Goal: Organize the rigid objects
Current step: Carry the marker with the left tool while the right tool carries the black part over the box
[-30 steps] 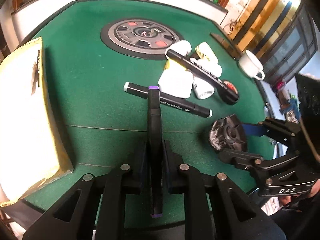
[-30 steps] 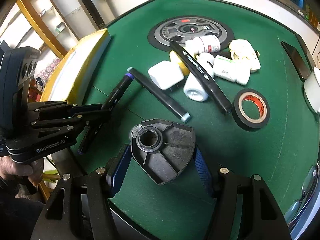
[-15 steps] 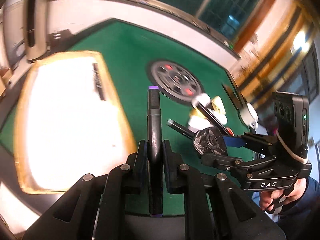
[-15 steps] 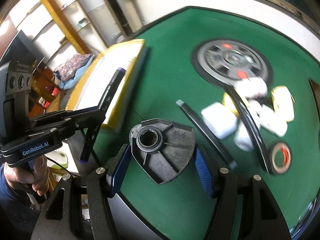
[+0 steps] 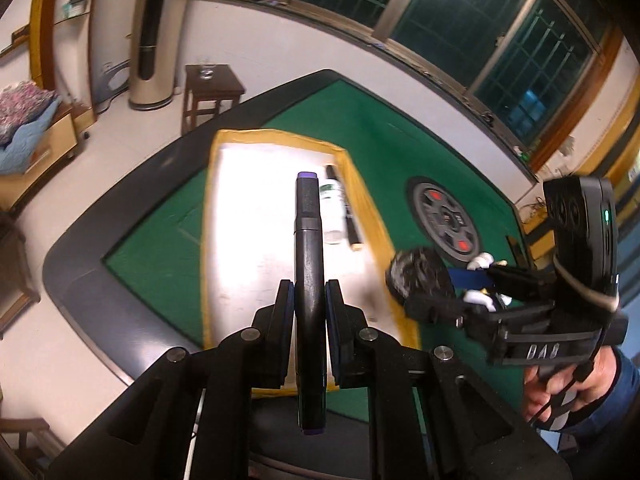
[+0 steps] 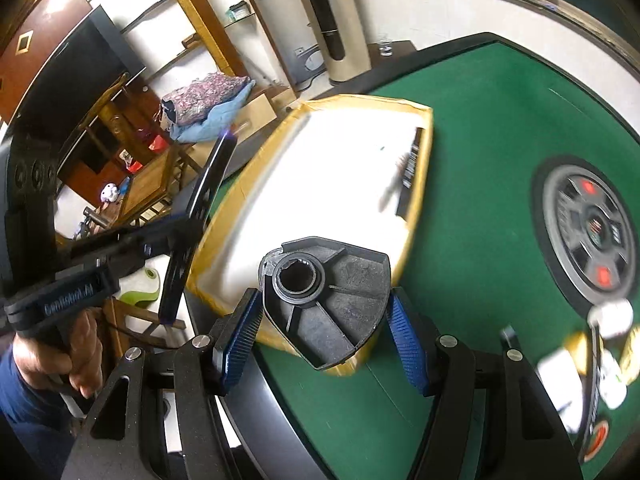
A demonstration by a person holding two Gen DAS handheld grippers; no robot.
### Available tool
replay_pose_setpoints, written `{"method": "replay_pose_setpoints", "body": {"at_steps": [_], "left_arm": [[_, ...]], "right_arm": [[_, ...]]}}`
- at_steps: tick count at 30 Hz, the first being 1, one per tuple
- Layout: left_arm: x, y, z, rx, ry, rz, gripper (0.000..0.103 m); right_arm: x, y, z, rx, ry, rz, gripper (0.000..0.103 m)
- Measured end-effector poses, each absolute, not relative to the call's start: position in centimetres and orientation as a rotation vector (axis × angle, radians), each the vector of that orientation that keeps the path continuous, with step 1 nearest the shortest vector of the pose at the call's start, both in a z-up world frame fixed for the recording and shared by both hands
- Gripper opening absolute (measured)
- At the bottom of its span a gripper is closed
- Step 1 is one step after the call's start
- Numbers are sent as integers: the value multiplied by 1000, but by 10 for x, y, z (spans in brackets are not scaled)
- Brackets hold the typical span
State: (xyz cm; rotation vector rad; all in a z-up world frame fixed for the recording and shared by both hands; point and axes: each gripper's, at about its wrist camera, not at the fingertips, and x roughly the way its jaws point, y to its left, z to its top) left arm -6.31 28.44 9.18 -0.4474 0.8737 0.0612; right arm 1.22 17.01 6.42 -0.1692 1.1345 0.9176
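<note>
- the left gripper (image 5: 309,312) is clamped tight on a black marker (image 5: 308,264) with purple end caps; the marker runs along the line of the fingers, its far tip out over the white inside of the box (image 5: 256,240).
- the box is a shallow open tray with yellow-taped walls, sitting on the green felt table (image 5: 384,140) near its corner.
- inside the box, against the far-right wall, lie a white bottle with green print (image 5: 333,212) and a dark pen (image 5: 347,216), side by side.
- the right gripper (image 6: 320,320) stands about half open, its blue ribbed pads (image 6: 404,340) pressing both sides of a black fan-shaped plastic part (image 6: 328,296) with a round hub hole; the part hangs above the box's near corner.
- in the right wrist view the left gripper (image 6: 188,232) with its marker sits to the left, beyond the table edge, held by a hand (image 6: 56,356) in a blue sleeve.
- a round grey disc with red marks (image 6: 592,228) is set in the felt; blurred white and yellow items (image 6: 600,352) lie beside it, well apart from the box.
</note>
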Motion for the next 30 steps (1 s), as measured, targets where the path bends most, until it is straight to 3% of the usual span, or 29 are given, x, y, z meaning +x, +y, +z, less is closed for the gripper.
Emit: {"method": "replay_pose_setpoints", "body": {"at_steps": [14,30], "left_arm": [[-21,327,46,-493,970,58,13],[27,326,29,-485,1020,37,13]], "right_arm": [[65,233,53,-132,1156,840,59],[120,279,25,-234,1169,686,59]]}}
